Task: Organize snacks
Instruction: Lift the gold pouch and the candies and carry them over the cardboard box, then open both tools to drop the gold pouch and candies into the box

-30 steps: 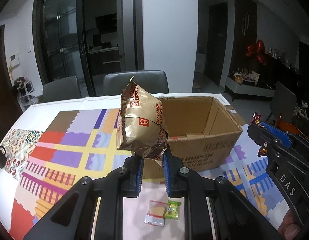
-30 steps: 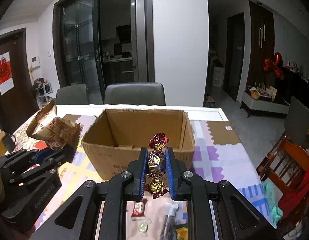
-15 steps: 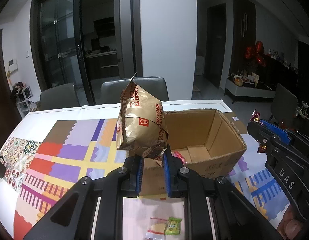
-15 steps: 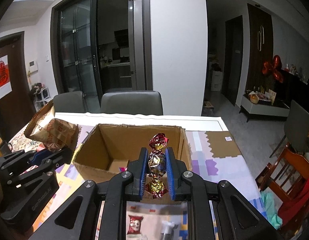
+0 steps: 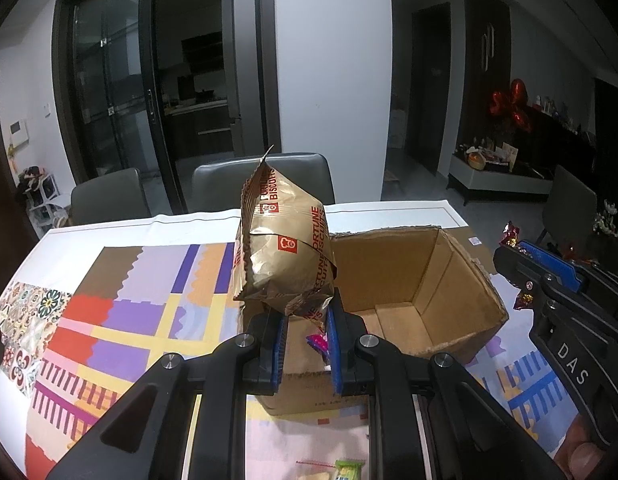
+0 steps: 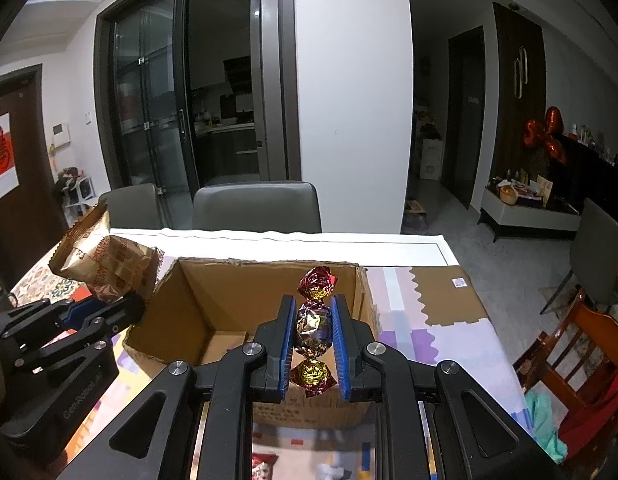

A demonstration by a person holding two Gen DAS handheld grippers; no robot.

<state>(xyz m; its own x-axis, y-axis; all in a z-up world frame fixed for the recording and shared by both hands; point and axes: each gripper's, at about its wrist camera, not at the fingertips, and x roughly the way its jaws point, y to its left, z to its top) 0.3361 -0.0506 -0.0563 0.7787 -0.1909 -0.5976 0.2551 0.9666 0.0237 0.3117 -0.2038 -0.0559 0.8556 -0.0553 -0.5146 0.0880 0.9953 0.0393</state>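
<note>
My left gripper [image 5: 305, 320] is shut on a gold biscuit bag [image 5: 283, 256] and holds it upright over the near left rim of an open cardboard box [image 5: 441, 280]. A pink wrapper [image 5: 317, 342] lies inside the box. My right gripper [image 6: 313, 320] is shut on a foil-wrapped candy [image 6: 314, 324], red and gold, above the box's [image 6: 213, 300] near right rim. The bag [image 6: 105, 260] and the left gripper [image 6: 109, 310] show at the left in the right wrist view. The right gripper [image 5: 541, 276] shows at the right in the left wrist view.
The box stands on a table with a colourful patterned cloth [image 5: 121, 304]. Small snack packets lie near the front edge [image 5: 345, 470] [image 6: 263, 464]. Grey chairs [image 6: 255, 208] stand behind the table. A wooden chair [image 6: 577, 344] stands at the right.
Both grippers have risen and moved forward over the box with their snacks still held. The box's inside has come into fuller view.
</note>
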